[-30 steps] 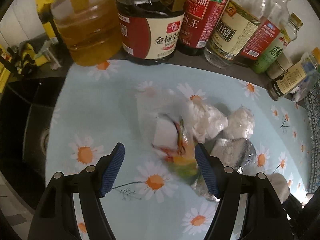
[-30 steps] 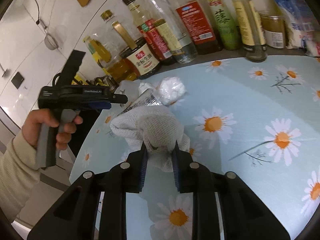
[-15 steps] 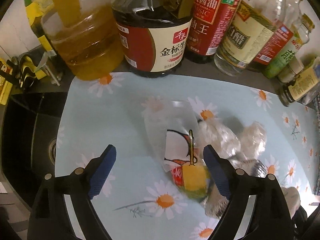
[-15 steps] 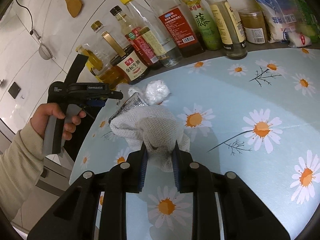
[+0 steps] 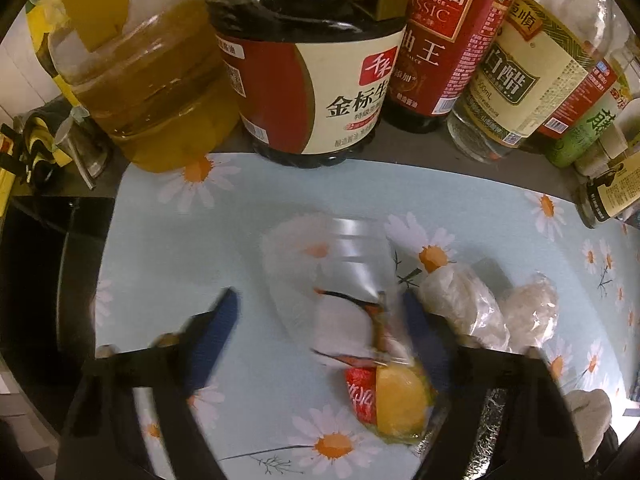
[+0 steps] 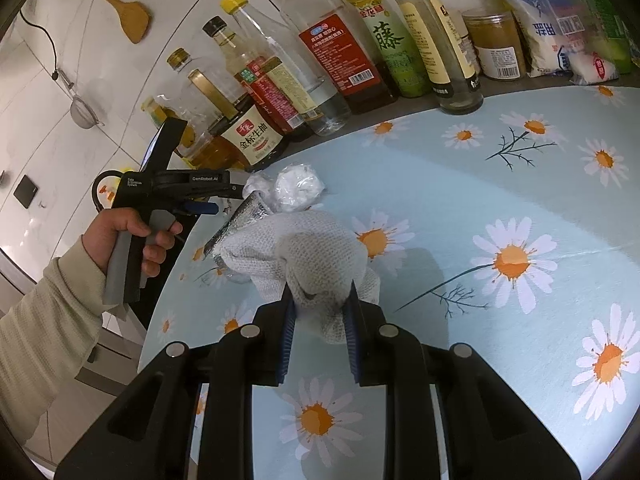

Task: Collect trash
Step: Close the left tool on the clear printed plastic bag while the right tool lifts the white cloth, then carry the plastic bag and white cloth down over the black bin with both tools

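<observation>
A clear plastic snack wrapper (image 5: 352, 308) with white, red and yellow print lies on the daisy-print mat (image 5: 180, 240). My left gripper (image 5: 320, 312) is open, its blurred blue pads either side of the wrapper. Two crumpled white paper balls (image 5: 460, 300) (image 5: 532, 308) lie right of it, and a silver foil wrapper (image 5: 488, 420) shows under the right finger. My right gripper (image 6: 319, 300) is shut on a white knitted cloth (image 6: 304, 252) above the mat. The left gripper (image 6: 200, 196), foil (image 6: 240, 220) and a paper ball (image 6: 298, 186) show beyond the cloth.
A row of bottles lines the mat's far edge: oil jug (image 5: 152, 92), soy sauce (image 5: 312, 80), vinegar (image 5: 516, 72) and others (image 6: 352, 60). A dark sink (image 5: 36, 280) lies left of the mat. Bags (image 6: 560, 20) and a jar (image 6: 494, 46) stand at the back right.
My left gripper has moved forward over the snack wrapper and its pads have come closer together around it. My right gripper still holds the cloth, nearly still.
</observation>
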`<state>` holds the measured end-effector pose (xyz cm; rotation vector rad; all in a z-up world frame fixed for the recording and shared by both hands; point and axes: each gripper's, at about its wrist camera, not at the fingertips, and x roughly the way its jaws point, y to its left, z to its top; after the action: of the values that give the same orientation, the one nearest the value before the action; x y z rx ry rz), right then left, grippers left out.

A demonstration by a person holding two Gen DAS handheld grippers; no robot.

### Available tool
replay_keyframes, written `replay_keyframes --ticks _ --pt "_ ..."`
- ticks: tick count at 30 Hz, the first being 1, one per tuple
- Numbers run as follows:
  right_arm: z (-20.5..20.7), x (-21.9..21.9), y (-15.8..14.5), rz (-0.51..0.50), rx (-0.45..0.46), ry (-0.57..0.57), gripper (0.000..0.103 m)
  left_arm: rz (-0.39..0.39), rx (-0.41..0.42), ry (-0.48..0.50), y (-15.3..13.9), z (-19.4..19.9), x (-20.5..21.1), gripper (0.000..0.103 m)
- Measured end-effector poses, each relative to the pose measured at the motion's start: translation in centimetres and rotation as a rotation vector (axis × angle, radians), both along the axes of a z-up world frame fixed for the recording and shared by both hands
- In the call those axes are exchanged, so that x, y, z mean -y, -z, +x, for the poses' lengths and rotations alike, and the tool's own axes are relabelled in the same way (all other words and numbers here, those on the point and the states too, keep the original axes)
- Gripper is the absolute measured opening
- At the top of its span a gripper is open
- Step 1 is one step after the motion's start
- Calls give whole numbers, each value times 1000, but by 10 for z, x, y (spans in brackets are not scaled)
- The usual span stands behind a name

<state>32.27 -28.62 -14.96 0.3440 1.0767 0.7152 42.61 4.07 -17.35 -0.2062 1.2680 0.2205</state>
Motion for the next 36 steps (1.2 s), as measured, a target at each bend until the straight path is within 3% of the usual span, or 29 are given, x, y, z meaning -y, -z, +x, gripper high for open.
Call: replay_keyframes --ticks 16,26,36 --pt "-14 -12 -12 -3 8 -8 24 -11 66 48 -19 -45 1 55" --pt "-58 -28 -37 -45 59 19 24 -26 152 114 -53 -117 3 55" --pt "-117 -53 -68 -91 107 49 24 -70 214 182 -64 -208 -10 55"
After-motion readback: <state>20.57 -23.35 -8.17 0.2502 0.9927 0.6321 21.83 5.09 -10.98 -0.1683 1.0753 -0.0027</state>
